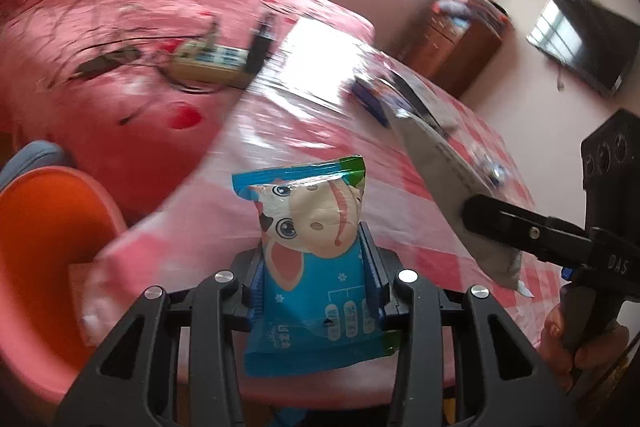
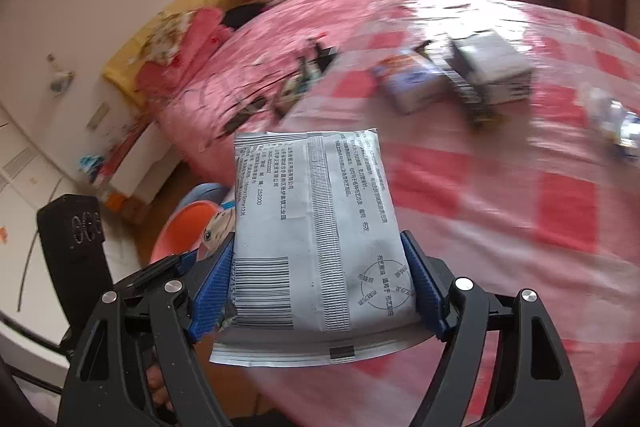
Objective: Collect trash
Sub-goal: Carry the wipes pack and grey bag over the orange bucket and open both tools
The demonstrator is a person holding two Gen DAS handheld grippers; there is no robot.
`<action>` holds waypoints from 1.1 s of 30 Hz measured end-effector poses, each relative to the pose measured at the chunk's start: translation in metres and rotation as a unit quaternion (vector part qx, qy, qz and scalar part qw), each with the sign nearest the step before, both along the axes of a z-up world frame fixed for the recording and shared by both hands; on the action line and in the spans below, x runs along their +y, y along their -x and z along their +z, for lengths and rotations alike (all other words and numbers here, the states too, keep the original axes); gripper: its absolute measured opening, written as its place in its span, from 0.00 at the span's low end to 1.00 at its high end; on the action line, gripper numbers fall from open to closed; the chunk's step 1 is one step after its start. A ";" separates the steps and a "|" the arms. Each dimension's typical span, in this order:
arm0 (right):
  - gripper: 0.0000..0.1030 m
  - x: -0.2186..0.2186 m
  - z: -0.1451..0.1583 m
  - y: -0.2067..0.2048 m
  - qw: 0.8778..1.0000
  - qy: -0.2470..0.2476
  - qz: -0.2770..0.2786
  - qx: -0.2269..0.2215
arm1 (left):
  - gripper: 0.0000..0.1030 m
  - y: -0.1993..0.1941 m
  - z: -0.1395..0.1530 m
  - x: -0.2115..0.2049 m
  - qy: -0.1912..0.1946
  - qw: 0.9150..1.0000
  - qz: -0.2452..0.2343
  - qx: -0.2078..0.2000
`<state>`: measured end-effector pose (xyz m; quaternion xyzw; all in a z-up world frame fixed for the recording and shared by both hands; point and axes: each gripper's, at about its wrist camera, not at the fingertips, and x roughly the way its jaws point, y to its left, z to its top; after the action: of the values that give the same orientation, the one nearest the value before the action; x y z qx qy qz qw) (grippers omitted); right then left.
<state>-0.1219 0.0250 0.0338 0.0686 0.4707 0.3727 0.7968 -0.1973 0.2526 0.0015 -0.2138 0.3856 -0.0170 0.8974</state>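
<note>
left wrist view: the left gripper [image 1: 316, 267] has its jaws clamped on a blue cow-print snack wrapper [image 1: 312, 251], carried over the pink checked worktop [image 1: 300, 131] toward the orange bin [image 1: 44, 239] (presumably); the right gripper [image 2: 316, 283] pinches a grey printed packet [image 2: 316, 227] likewise.

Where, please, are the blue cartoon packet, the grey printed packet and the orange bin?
blue cartoon packet [image 1: 316, 227]: left wrist view, cartoon face.
grey printed packet [image 2: 320, 227]: right wrist view, centre seam.
orange bin [image 1: 44, 247]: left wrist view, inner wall.

Counter [image 2: 520, 211] under pink checked cloth: two small boxes [image 2: 460, 79] lie touching near its far edge; crumpled wrapper [image 2: 616, 123] near right edge.
</note>
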 end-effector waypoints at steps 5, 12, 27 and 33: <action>0.76 0.053 0.008 0.011 0.998 -0.015 0.060 0.009 | 0.40 0.036 -0.001 0.058 -0.006 0.997 0.080 0.006; 0.76 0.150 0.019 0.038 0.987 -0.027 0.156 0.004 | 0.40 0.086 -0.024 0.140 0.016 0.979 0.199 0.039; 0.87 0.158 0.007 0.042 0.992 -0.008 0.120 -0.025 | 0.81 0.112 -0.040 0.196 -0.014 0.953 0.295 0.066; 0.87 0.123 0.008 0.038 0.995 0.001 0.082 -0.061 | 0.82 0.101 -0.033 0.178 -0.004 0.961 0.271 0.060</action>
<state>-0.1595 0.1479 0.0416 0.0061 0.4257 0.4401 0.7906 -0.2986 0.4305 -0.0311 -0.3075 0.3667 0.2417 0.8441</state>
